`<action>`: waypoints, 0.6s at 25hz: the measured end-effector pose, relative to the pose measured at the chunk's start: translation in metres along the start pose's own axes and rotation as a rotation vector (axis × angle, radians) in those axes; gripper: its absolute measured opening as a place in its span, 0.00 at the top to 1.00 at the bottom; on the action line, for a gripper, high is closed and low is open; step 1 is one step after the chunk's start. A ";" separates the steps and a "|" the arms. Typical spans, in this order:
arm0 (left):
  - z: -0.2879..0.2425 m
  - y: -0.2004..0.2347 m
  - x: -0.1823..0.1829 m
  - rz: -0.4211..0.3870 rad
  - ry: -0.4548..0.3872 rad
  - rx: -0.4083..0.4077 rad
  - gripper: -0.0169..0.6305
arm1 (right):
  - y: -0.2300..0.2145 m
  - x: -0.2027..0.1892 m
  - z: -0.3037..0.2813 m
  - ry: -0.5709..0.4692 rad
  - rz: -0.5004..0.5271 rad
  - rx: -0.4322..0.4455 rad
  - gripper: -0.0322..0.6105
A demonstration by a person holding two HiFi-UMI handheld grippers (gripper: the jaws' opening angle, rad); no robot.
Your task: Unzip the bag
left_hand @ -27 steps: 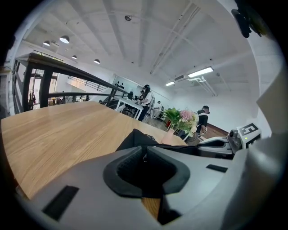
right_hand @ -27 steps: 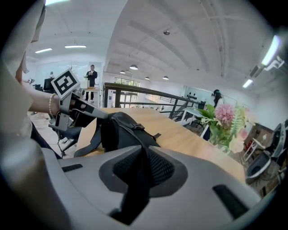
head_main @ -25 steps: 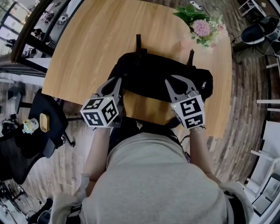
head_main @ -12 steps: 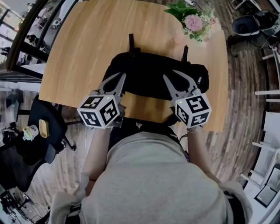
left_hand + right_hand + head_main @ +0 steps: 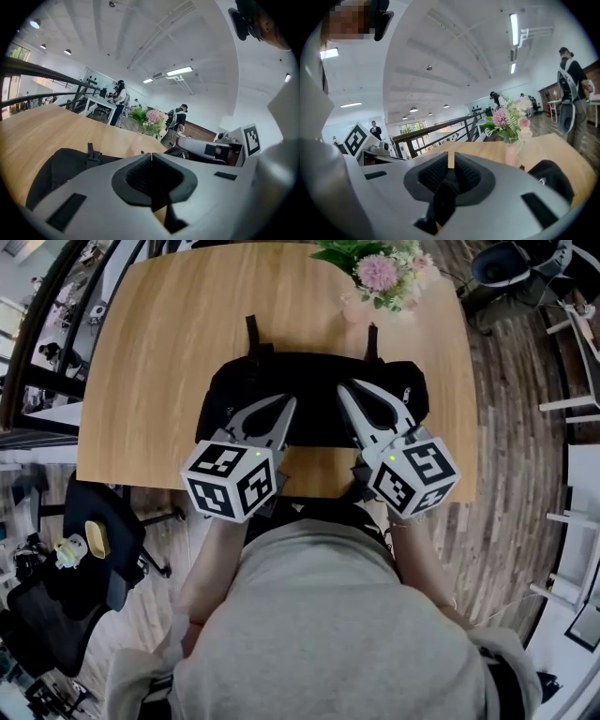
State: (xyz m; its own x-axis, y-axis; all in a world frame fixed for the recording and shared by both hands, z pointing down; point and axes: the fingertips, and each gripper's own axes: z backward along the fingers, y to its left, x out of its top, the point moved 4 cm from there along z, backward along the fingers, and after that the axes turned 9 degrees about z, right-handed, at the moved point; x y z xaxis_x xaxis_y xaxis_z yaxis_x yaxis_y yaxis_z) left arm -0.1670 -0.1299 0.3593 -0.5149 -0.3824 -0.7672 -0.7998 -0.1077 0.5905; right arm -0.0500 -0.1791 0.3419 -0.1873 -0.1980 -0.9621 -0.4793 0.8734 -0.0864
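Pale wood tabletop [image 5: 159, 352] is filling the upper half of the head view. One black bag [image 5: 319, 381] is lying across its middle, long side toward me, with two black straps [image 5: 251, 329] reaching toward the top of the frame. At the top right, one pinkish vase [image 5: 354, 310] is holding pink and white flowers [image 5: 375, 273] with green leaves. I am holding my left gripper [image 5: 289, 401] and my right gripper [image 5: 342, 388] with their tips over the bag's lower edge, each carrying a cube [image 5: 230, 479] of black-and-white square markers. My left jaws are pressing together on nothing. My right jaws have just been closing and are standing a thin slit apart, only wood showing through. A small glint [image 5: 542, 179] at the bag's right end is possibly the zip pull.
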 end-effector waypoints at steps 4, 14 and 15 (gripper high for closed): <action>-0.008 -0.013 0.002 -0.054 -0.005 -0.011 0.94 | 0.002 -0.001 0.008 -0.016 -0.013 -0.006 0.89; -0.019 -0.031 -0.010 -0.096 0.029 -0.054 0.94 | 0.002 -0.014 0.023 0.021 0.002 -0.031 0.94; -0.019 -0.029 -0.013 -0.111 0.042 -0.044 0.94 | 0.001 -0.016 0.024 0.043 0.004 -0.049 0.94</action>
State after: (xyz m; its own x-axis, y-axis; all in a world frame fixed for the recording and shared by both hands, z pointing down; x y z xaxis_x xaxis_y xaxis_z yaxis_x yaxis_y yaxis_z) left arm -0.1315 -0.1392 0.3569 -0.4097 -0.4043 -0.8177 -0.8364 -0.1914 0.5137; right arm -0.0272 -0.1642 0.3509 -0.2253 -0.2149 -0.9503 -0.5194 0.8517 -0.0694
